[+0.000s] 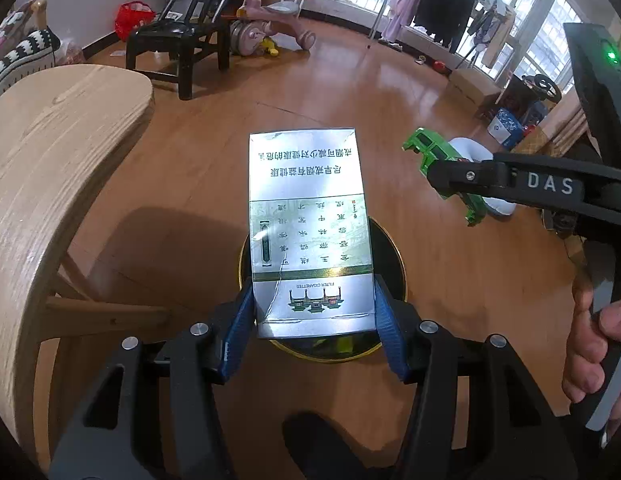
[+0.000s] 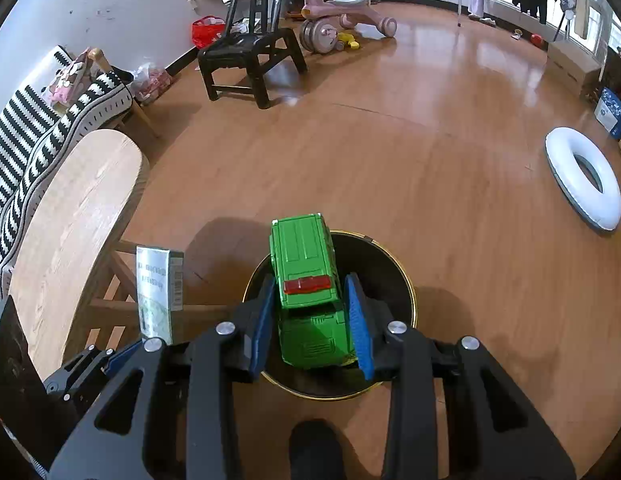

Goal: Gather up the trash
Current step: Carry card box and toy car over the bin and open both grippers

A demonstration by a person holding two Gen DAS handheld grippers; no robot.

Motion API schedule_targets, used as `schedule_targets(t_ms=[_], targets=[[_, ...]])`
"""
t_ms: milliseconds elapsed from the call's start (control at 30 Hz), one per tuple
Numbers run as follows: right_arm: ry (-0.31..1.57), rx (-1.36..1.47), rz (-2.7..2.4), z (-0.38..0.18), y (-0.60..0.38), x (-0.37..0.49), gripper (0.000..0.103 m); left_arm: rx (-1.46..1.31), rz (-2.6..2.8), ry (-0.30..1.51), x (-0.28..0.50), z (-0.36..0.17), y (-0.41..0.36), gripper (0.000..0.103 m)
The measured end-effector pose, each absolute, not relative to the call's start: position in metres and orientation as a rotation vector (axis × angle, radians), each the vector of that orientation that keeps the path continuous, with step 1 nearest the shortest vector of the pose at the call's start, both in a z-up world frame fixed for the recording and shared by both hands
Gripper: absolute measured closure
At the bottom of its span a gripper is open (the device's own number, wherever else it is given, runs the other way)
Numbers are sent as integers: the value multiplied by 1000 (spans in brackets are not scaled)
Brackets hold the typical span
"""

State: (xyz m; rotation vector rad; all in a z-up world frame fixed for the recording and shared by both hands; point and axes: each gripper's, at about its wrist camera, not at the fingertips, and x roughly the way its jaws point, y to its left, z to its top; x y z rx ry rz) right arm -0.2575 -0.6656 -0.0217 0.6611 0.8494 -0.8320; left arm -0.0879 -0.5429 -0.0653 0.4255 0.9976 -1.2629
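Note:
My left gripper [image 1: 314, 316] is shut on a silver and green cigarette pack [image 1: 308, 232] and holds it above a round black bin with a gold rim [image 1: 394, 256] on the floor. My right gripper [image 2: 312, 316] is shut on a green toy car [image 2: 306, 280], held over the same bin [image 2: 390, 268]. In the left wrist view the right gripper [image 1: 450, 184] with the car [image 1: 426, 152] shows at the right. In the right wrist view the pack [image 2: 158, 292] shows at the left, beside the bin.
A light wooden table [image 1: 50, 168] stands to the left, also in the right wrist view [image 2: 74, 216]. A black chair [image 2: 250, 52], a pink ride-on toy [image 2: 342, 12] and a striped sofa [image 2: 34, 128] stand further back. A white ring [image 2: 582, 180] lies on the floor at the right.

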Motion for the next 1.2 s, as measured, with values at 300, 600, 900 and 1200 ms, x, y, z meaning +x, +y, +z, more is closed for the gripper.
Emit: schedule_targets(t_ms=[300, 600, 900, 1200], targets=[[849, 669, -833, -24, -667, -258, 68, 440, -1274, 1007, -87, -74, -561, 48], [860, 685, -859, -26, -673, -262, 46, 459, -1280, 1021, -89, -82, -570, 37], [844, 674, -849, -25, -670, -261, 36, 454, -1269, 1020, -83, -79, -563, 27], [845, 594, -793, -18, -651, -237, 21, 421, -1157, 952, -56, -54, -518, 10]])
